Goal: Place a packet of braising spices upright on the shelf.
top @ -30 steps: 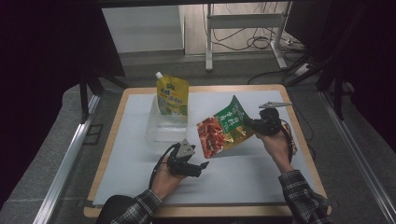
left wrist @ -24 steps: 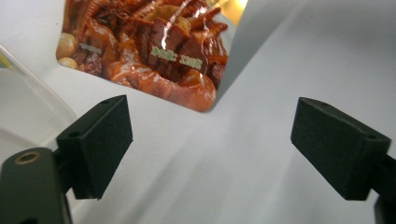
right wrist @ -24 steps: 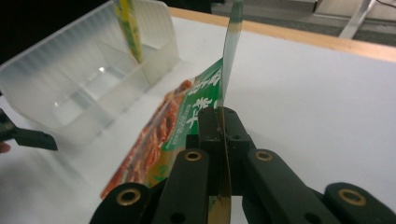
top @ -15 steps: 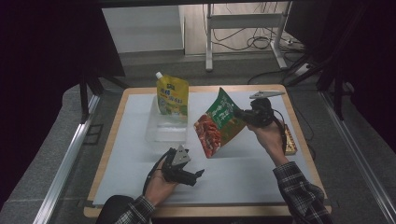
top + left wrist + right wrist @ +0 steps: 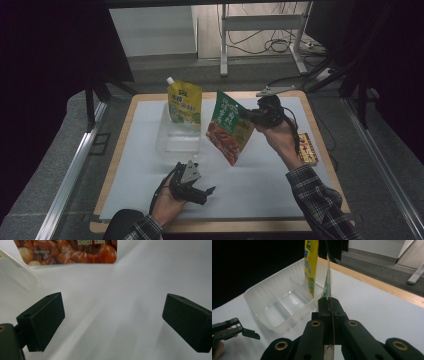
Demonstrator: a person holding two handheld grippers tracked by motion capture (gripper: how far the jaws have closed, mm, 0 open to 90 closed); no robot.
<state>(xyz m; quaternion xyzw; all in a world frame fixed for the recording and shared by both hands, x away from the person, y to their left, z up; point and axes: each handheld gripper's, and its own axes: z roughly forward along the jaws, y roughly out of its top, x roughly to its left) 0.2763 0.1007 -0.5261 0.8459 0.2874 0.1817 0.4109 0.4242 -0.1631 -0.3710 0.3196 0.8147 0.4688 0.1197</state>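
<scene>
The left gripper (image 5: 199, 190)'s blocky black fingers (image 5: 42, 321) stand wide apart, having just been opening, with nothing but the smooth white table cover (image 5: 260, 185) between them. To their right, the right gripper (image 5: 251, 116) is clamped on the edge of a flat, glossy food pouch (image 5: 228, 128), held tilted in the air above the cover. The right gripper view shows the pouch edge-on beside a clear, ribbed plastic tray (image 5: 277, 305) and an upright yellow spouted pouch (image 5: 311, 263); the left gripper view catches its printed bottom edge.
</scene>
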